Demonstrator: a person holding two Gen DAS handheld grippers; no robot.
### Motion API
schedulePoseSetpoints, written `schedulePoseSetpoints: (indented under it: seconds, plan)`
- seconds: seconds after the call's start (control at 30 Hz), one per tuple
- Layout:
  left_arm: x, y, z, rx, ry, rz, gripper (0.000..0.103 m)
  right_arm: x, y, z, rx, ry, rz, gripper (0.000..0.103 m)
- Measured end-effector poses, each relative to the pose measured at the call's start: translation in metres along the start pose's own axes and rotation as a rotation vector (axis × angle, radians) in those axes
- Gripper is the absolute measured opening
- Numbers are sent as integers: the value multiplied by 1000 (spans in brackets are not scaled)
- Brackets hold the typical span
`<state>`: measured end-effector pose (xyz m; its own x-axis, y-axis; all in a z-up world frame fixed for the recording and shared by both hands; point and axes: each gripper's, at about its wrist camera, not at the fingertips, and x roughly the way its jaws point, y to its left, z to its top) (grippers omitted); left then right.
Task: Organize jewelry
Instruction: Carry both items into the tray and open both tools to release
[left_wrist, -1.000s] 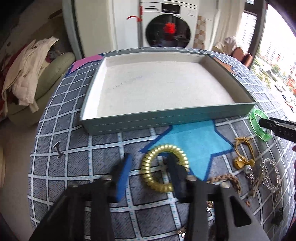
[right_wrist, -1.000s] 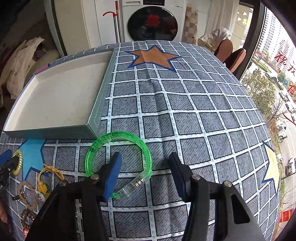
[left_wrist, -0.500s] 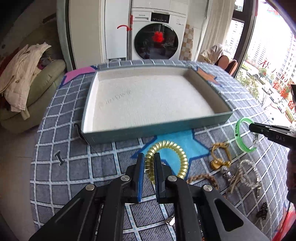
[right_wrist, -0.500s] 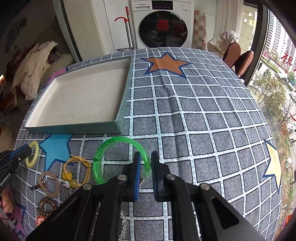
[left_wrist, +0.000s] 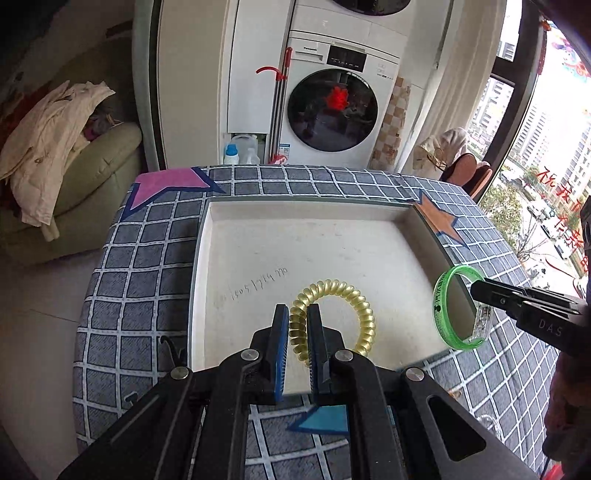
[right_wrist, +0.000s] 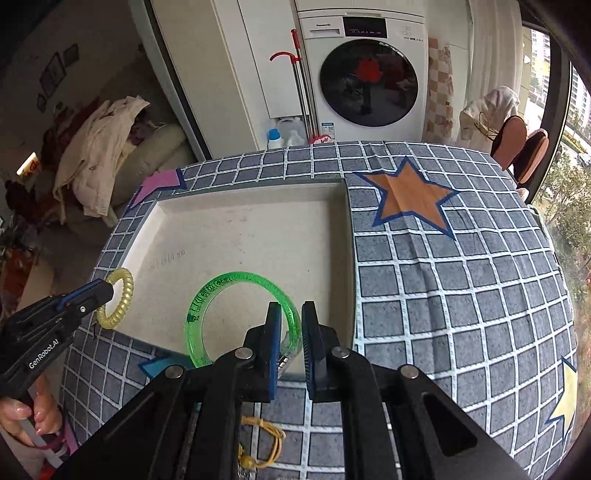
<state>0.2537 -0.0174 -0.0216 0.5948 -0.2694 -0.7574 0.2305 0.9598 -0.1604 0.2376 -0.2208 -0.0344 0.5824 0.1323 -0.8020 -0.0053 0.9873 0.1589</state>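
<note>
My left gripper (left_wrist: 297, 314) is shut on a gold coiled bracelet (left_wrist: 343, 291), which hangs over the near part of the shallow white tray (left_wrist: 314, 206). My right gripper (right_wrist: 287, 314) is shut on a translucent green bangle (right_wrist: 221, 284), held above the tray's (right_wrist: 236, 184) near right corner. In the left wrist view the green bangle (left_wrist: 443, 306) and the right gripper (left_wrist: 476, 290) hang at the tray's right wall. The right wrist view shows the left gripper (right_wrist: 109, 291) with the gold bracelet (right_wrist: 123, 295) by the tray's left wall.
The tray sits on a table under a grey checked cloth (right_wrist: 461, 295) with coloured stars. A yellow cord bracelet (right_wrist: 258, 439) lies on the cloth under my right gripper. A hand (right_wrist: 33, 410) grips the left tool. A washing machine (left_wrist: 332, 99) and sofa (left_wrist: 74, 166) stand beyond.
Both grippers went from open to shut on their bracelets, then lifted them off the cloth and carried them forward over the tray's near edge.
</note>
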Motion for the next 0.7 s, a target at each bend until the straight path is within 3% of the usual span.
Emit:
schedulePoseSetpoints:
  seconds: [0.2, 0.4, 0.7]
  plan:
    - [38, 6, 18, 4, 27, 60, 30, 43, 2, 19, 36, 36, -16, 12]
    - [72, 4, 17, 40, 73, 128, 30, 74, 1, 18, 40, 73, -54, 12]
    - [86, 1, 6, 63, 85, 200, 30, 84, 14, 11, -28, 74, -106, 14]
